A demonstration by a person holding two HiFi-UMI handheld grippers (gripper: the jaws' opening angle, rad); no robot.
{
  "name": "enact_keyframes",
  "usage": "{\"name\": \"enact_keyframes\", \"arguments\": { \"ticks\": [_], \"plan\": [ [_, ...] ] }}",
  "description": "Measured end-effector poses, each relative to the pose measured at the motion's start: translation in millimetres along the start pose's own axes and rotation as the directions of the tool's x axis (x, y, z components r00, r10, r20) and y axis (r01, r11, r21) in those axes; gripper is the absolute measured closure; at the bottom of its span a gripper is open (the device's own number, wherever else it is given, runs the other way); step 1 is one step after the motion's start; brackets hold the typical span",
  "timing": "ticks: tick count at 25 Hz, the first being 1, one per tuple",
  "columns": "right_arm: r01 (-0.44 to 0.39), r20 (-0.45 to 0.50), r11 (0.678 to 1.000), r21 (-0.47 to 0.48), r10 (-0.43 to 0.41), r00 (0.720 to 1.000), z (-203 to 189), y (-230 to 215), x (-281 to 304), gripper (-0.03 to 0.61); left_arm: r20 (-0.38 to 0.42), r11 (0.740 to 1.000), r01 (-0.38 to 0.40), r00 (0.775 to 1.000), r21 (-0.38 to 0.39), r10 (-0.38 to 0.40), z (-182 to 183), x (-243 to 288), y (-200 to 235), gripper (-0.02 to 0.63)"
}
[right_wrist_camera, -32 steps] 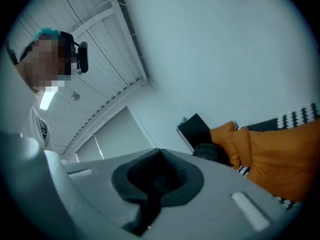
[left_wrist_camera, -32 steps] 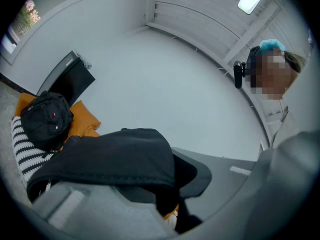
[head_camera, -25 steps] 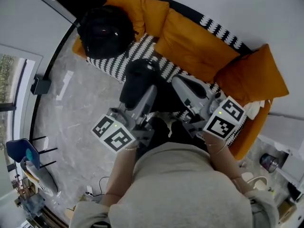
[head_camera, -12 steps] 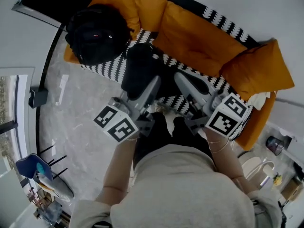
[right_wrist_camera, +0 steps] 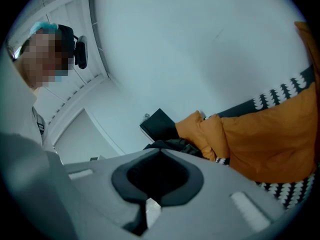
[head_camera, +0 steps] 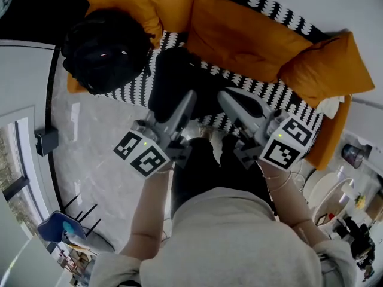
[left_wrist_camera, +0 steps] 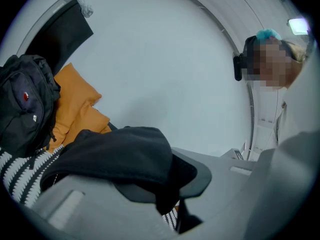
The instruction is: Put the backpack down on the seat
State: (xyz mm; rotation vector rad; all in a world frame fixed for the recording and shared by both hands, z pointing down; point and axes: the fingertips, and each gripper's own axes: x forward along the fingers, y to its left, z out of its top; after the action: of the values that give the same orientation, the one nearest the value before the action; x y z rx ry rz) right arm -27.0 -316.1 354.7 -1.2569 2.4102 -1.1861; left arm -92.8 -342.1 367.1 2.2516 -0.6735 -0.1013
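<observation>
A soft black backpack (head_camera: 173,79) hangs between my two grippers over the sofa's black-and-white striped seat (head_camera: 128,87). Its lower part lies against the stripes. My left gripper (head_camera: 190,94) is shut on a fold of its black fabric (left_wrist_camera: 125,154). That fabric drapes over the jaws in the left gripper view. My right gripper (head_camera: 222,95) is at the bag's right side. Its jaws stand closed with dark material between the pads (right_wrist_camera: 157,176). A second black backpack (head_camera: 105,49) sits on the sofa's left end, also seen in the left gripper view (left_wrist_camera: 22,109).
Orange cushions (head_camera: 239,37) line the sofa's back, with another (head_camera: 326,70) at its right end. The person's legs in black trousers (head_camera: 197,172) stand close to the seat's front. On the grey floor (head_camera: 90,142) sit a small dark box (head_camera: 45,141) and a blue chair (head_camera: 60,229).
Both grippers have moved forward and down toward the sofa with the black backpack, which now lies over the striped seat. Both grips look unchanged.
</observation>
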Motion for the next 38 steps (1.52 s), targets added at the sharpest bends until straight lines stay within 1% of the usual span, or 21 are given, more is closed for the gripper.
{"name": "enact_keyframes", "arguments": {
  "ticks": [6,10,16,18,26,29,32,35,38],
  "plan": [
    [0.045,-0.001,0.999,0.030,-0.045,0.999,-10,-21,21,0.575,-0.036,0.999,0.028,0.999,-0.029,-0.029,-6,11,25,0.552],
    [0.055,0.011,0.998,0.041,-0.055,0.998,-14,-34,36,0.575,-0.048,0.999,0.010,0.999,-0.052,-0.013,-15,13,50,0.552],
    [0.072,-0.026,0.996,0.043,-0.071,0.997,-34,-64,55,0.575,-0.096,0.996,-0.007,0.995,-0.084,-0.002,-39,25,89,0.552],
    [0.084,-0.040,0.995,0.052,-0.082,0.996,-42,-75,59,0.575,-0.101,0.995,-0.015,0.995,-0.097,0.005,-46,26,100,0.552],
    [0.121,-0.071,0.992,0.048,-0.117,0.991,-61,-107,79,0.575,-0.037,0.988,-0.020,0.999,-0.154,0.015,-55,25,141,0.552],
    [0.127,-0.065,0.990,0.063,-0.123,0.990,-61,-123,68,0.575,-0.011,0.984,-0.034,0.999,-0.176,0.032,-63,36,142,0.552],
    [0.111,-0.055,0.992,0.064,-0.107,0.993,-58,-138,45,0.575,0.015,0.982,-0.048,0.999,-0.184,0.052,-82,52,130,0.552],
    [0.093,-0.066,0.993,0.070,-0.088,0.994,-70,-146,53,0.575,0.032,0.979,-0.058,0.997,-0.195,0.066,-89,51,143,0.552],
    [0.085,-0.078,0.992,0.091,-0.078,0.994,-80,-166,57,0.575,0.053,0.979,-0.066,0.996,-0.193,0.077,-97,60,154,0.552]
  ]
}}
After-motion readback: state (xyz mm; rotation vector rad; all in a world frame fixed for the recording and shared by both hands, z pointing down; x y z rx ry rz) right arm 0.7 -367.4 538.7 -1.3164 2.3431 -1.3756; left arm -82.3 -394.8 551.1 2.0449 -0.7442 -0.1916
